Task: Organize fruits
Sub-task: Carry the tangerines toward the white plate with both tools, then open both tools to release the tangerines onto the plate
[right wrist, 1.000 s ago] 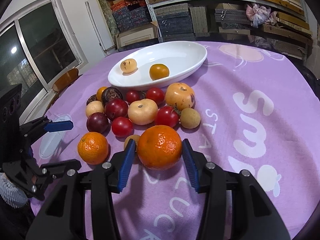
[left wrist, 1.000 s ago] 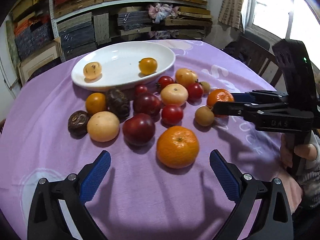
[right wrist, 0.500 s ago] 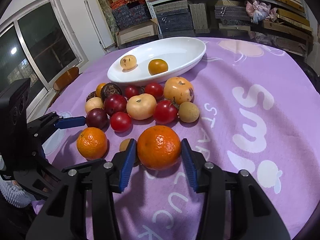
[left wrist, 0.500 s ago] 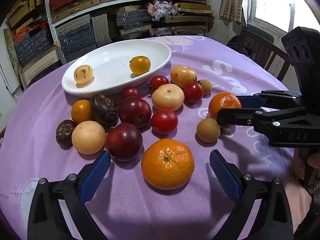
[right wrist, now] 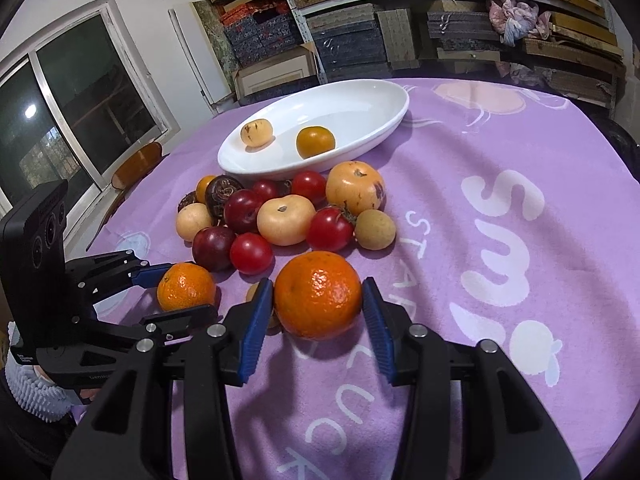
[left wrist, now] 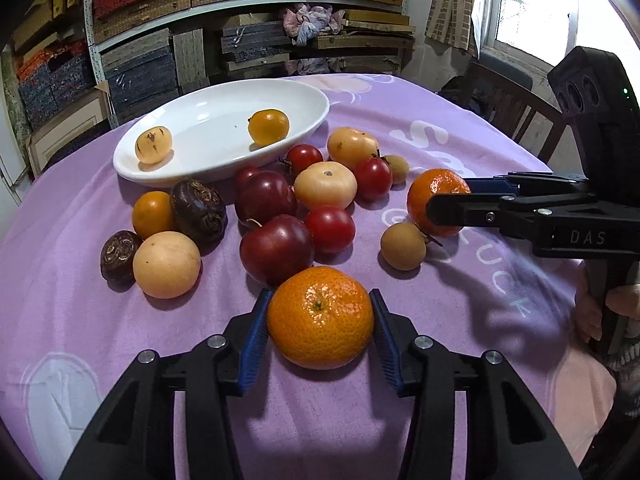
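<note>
My left gripper [left wrist: 318, 320] is shut on an orange mandarin [left wrist: 320, 318] at the near edge of the fruit pile. My right gripper [right wrist: 318, 300] is shut on a second mandarin [right wrist: 318, 294], which also shows in the left wrist view [left wrist: 434, 198]. The left gripper and its mandarin show in the right wrist view [right wrist: 186, 286]. A white oval plate [left wrist: 208, 120] at the back holds a pale yellow fruit [left wrist: 153, 144] and a small orange fruit [left wrist: 268, 127]. Several red tomatoes, dark plums, pale round fruits and dark brown fruits lie on the cloth between plate and grippers.
A round table with a purple printed cloth [right wrist: 520, 240] holds everything. A small brown longan [left wrist: 402, 246] lies between the two mandarins. Shelves of boxes [left wrist: 240, 20] stand behind the table, a wooden chair [left wrist: 516, 104] at the right, a window [right wrist: 60, 112] to the left.
My left gripper moved forward around the near mandarin and closed on it. My right gripper stayed shut on its mandarin, shifting only slightly.
</note>
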A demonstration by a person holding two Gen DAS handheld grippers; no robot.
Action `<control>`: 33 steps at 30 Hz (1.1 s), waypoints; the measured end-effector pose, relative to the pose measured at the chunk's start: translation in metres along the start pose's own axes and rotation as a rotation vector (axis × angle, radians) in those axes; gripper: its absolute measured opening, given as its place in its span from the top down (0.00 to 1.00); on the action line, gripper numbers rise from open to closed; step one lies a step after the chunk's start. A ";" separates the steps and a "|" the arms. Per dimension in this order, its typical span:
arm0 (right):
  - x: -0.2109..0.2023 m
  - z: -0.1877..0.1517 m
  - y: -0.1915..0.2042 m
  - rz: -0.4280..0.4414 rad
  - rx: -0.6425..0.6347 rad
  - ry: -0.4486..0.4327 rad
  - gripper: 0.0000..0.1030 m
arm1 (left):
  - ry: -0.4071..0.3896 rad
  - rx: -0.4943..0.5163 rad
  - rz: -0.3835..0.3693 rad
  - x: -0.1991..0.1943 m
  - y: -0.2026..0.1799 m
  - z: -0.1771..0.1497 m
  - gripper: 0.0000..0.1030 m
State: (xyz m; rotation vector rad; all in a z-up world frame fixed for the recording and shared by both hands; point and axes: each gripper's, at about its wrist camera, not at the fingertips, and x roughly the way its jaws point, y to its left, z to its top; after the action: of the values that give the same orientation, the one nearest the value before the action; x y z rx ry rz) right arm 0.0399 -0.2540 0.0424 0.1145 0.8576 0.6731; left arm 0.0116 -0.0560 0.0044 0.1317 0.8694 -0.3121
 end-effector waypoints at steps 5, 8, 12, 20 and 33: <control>-0.011 0.002 -0.002 -0.016 0.004 -0.054 0.56 | -0.040 0.003 -0.009 -0.018 0.002 0.000 0.53; -0.016 0.011 0.003 -0.028 -0.027 -0.079 0.56 | -0.089 0.022 0.038 -0.040 0.012 0.019 0.53; -0.012 0.056 0.018 -0.090 -0.133 -0.060 0.57 | -0.140 0.006 0.124 -0.049 0.043 0.070 0.53; 0.061 0.154 0.022 -0.164 -0.186 -0.017 0.57 | -0.048 -0.141 0.107 0.023 0.091 0.126 0.53; 0.125 0.177 0.001 -0.170 -0.136 0.046 0.40 | 0.004 -0.157 0.138 0.053 0.107 0.127 0.35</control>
State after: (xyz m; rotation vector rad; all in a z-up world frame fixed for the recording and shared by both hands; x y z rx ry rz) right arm 0.2267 -0.1500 0.0769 -0.0962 0.8521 0.5739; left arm 0.1708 0.0031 0.0439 0.0459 0.8808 -0.1142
